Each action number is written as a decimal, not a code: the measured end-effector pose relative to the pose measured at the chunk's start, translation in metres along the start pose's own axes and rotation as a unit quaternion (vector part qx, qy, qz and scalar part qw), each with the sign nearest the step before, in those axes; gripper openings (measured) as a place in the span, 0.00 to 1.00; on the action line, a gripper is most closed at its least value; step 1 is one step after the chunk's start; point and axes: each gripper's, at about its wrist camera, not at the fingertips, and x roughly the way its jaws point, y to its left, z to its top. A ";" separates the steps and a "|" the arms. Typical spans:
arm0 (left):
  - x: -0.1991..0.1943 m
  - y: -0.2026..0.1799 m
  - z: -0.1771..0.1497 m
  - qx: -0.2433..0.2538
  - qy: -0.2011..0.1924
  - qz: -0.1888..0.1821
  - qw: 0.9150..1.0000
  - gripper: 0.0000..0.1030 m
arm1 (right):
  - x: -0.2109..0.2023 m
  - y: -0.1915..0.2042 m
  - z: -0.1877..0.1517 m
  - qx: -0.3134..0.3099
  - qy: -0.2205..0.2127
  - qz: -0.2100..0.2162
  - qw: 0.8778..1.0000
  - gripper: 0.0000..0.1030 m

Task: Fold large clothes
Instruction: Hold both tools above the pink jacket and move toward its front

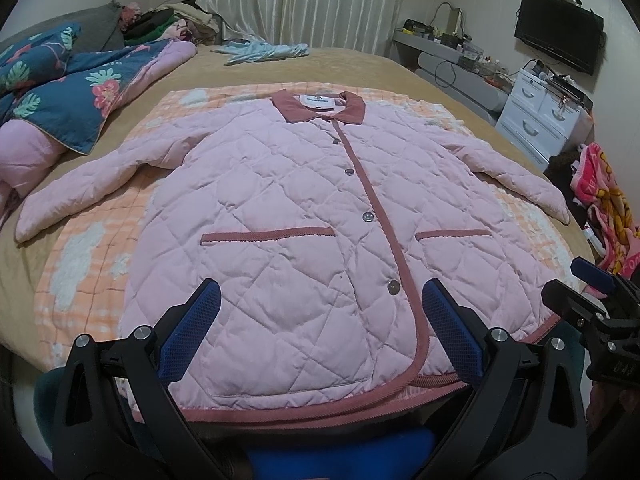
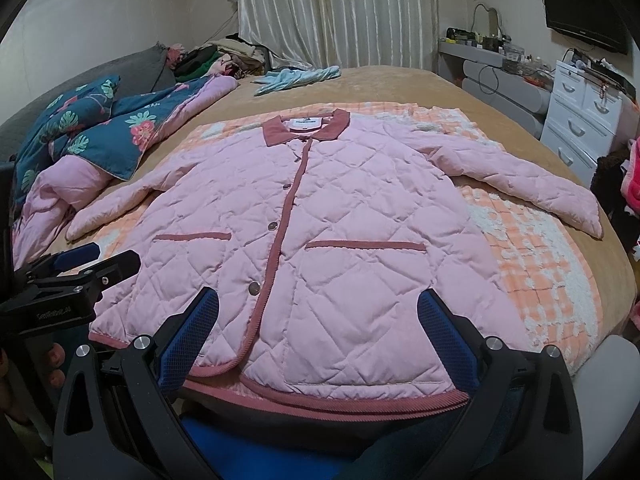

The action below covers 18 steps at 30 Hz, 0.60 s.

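A pink quilted jacket [image 1: 280, 216] with dark pink trim and collar lies flat, front up and buttoned, sleeves spread out, on an orange checked blanket [image 1: 80, 272] on the bed. It also shows in the right wrist view [image 2: 352, 232]. My left gripper [image 1: 320, 312] is open above the hem, left of the button placket. My right gripper [image 2: 318, 316] is open above the hem on the jacket's right half. Each gripper shows at the edge of the other's view: the right one [image 1: 592, 292], the left one [image 2: 96, 260].
A blue floral duvet [image 1: 60, 92] is bunched at the left of the bed. A light blue garment [image 1: 264, 50] lies at the far end. A white drawer unit [image 1: 540, 120], a shelf and a wall TV [image 1: 558, 32] stand right. Bright fabric [image 1: 608, 208] hangs by the bed's right edge.
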 end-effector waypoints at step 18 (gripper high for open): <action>0.024 0.024 0.032 -0.018 0.009 0.003 1.000 0.92 | 0.028 0.004 0.030 -0.022 0.018 -0.004 1.000 0.96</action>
